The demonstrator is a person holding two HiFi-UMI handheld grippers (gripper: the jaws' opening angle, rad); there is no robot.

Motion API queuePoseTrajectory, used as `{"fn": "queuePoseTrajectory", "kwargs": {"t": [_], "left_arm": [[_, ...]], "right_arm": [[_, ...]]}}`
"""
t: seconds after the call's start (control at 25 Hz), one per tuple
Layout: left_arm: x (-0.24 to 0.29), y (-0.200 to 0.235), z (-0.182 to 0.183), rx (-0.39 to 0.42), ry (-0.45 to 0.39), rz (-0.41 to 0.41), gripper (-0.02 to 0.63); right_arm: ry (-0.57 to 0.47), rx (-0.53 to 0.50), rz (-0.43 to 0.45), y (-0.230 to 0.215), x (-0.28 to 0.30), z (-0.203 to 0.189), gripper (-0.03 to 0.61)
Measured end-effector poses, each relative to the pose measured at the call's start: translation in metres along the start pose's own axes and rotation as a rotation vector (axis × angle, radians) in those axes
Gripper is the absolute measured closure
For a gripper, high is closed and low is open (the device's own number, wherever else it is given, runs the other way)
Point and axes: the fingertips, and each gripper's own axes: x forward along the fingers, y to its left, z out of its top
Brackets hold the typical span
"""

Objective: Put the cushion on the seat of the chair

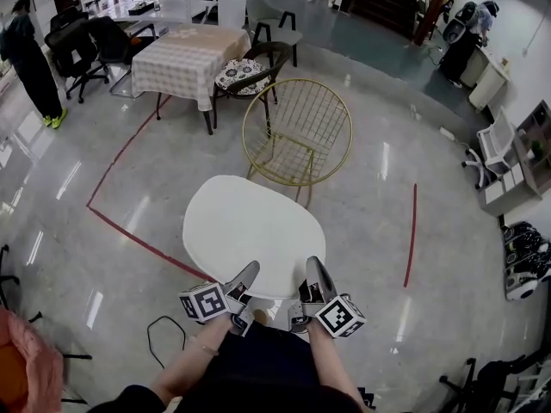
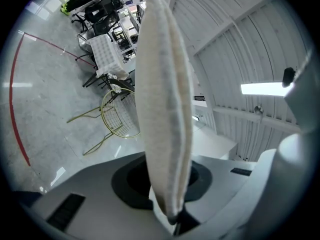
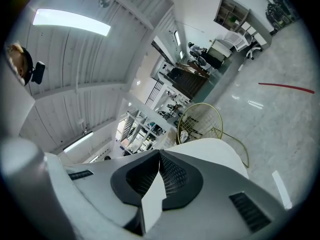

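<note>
A white, rounded cushion (image 1: 250, 231) hangs level in front of me, held by its near edge. My left gripper (image 1: 244, 280) is shut on that edge at the left, and my right gripper (image 1: 314, 275) is shut on it at the right. Beyond the cushion's far edge stands the gold wire chair (image 1: 297, 132), its seat bare. In the left gripper view the cushion (image 2: 165, 109) shows edge-on, clamped between the jaws, with the chair (image 2: 119, 115) off to the left. The right gripper view has a thin flap of cushion (image 3: 152, 199) pinched between the jaws and the chair (image 3: 202, 121) ahead.
Behind the gold chair are a table with a checked cloth (image 1: 185, 54) and dark chairs (image 1: 254, 71). Red tape lines (image 1: 129, 231) cross the shiny floor. A black cable (image 1: 164, 334) lies near my left. One person (image 1: 30, 58) stands far left, and shelves (image 1: 508, 162) line the right.
</note>
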Motion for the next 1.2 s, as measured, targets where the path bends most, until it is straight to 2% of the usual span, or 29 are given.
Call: {"fn": "queuePoseTrajectory", "kwargs": {"t": [0.32,0.6,1.2], "left_arm": [[0.004,-0.004,-0.002,0.018,-0.01,0.011,0.534],[0.017,-0.006,-0.003,-0.005,0.002,0.001,0.534],[0.06,0.013,0.025,-0.033,0.021,0.019,0.534]], "right_arm": [[-0.008,0.02,-0.018,-0.01,-0.004,0.007,0.588],[-0.015,0.023,-0.021,-0.016,-0.001,0.014,0.588],[0.009,0.069,-0.04,-0.04,0.052,0.02,0.589]]}}
